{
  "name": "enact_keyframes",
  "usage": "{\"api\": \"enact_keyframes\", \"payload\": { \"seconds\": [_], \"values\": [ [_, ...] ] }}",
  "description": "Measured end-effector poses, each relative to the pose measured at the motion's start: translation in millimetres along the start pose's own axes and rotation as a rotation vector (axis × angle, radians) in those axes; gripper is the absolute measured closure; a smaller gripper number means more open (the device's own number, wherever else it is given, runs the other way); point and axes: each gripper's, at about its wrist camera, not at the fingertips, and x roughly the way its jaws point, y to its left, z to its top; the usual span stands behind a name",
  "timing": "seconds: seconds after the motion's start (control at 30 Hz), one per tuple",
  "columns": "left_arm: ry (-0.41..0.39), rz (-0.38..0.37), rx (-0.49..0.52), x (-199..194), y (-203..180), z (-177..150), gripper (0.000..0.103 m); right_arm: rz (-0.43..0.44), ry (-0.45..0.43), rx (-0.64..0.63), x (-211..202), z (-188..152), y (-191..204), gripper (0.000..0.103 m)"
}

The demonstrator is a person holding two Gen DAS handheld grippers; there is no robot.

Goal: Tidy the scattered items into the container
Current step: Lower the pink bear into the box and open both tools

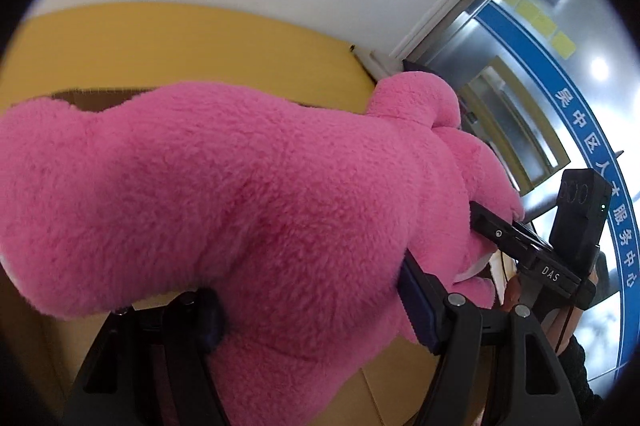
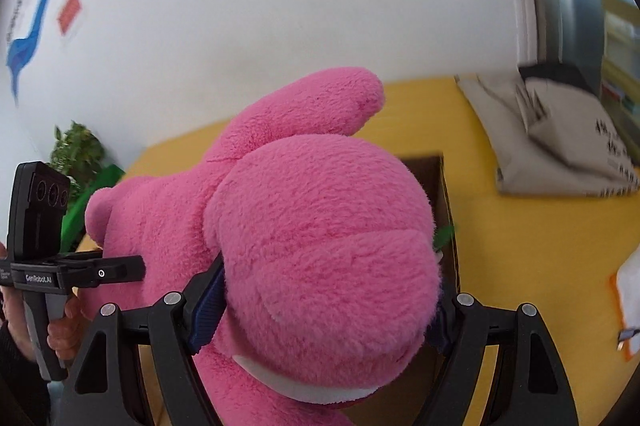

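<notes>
In the left wrist view, our left tool [image 1: 316, 314] is clenched on the pink plush toy [image 1: 224, 186], its blue pads sunk into the fur on either side of a thick limb or body part. The toy is held up in the air above the cardboard box [image 1: 380, 386], whose brown walls show below and behind it, and the box stands on the yellow surface [image 1: 160, 42]. We judge the toy light, soft and bulky: it gives under the pads, so a grip on a dense part such as a limb root or the torso should hold better than one on loose fur. The right tool [image 1: 492, 226] shows at the far side, its fingers buried in the fur. The toy fills most of this view, so the box opening is hidden.

In the right wrist view, our right tool [image 2: 320, 318] is clamped on a rounded part of the toy [image 2: 320, 226], perhaps the head, with a white patch beneath it. The left tool [image 2: 132, 268] reaches in from the left and presses into the fur. Behind the toy we see only a corner of the box [image 2: 444, 194]; what lies inside is mostly hidden, though a bit of green peeks out by its edge. A grey bag [image 2: 560, 146] lies on the surface farther back, and something orange and white is cut off at the right edge.
</notes>
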Motion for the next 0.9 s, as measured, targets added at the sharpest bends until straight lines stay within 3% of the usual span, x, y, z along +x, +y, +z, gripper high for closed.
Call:
{"api": "enact_keyframes", "payload": {
  "seconds": [0.1,0.27,0.37,0.5,0.73,0.8,0.9],
  "values": [
    [0.047,0.011,-0.058,18.5,10.2,-7.6,0.025,-0.045,0.065,0.021,16.1,-11.8,-5.2,0.014],
    [0.039,0.017,-0.036,-0.8,3.7,-12.4,0.024,-0.066,0.058,0.035,2.9,-12.9,-7.9,0.007],
    [0.029,0.034,-0.033,-21.2,2.1,-17.7,0.024,-0.077,0.011,0.019,-24.5,-13.8,-5.4,0.006],
    [-0.046,0.042,-0.029,-52.7,-1.9,-10.4,0.026,-0.01,-0.039,-0.029,-74.5,-23.6,5.2,0.001],
    [-0.191,0.138,0.029,-97.1,-16.9,-1.0,0.026,0.004,-0.006,-0.095,-96.1,-37.9,28.5,0.001],
    [-0.179,0.199,0.058,-108.5,-18.7,-12.1,0.026,0.055,0.005,-0.091,-105.6,-51.5,34.8,0.001],
    [-0.099,0.319,0.112,-111.9,-18.0,-37.1,0.026,0.107,0.061,-0.128,-112.2,-79.2,36.1,0.001]
  ]
}}
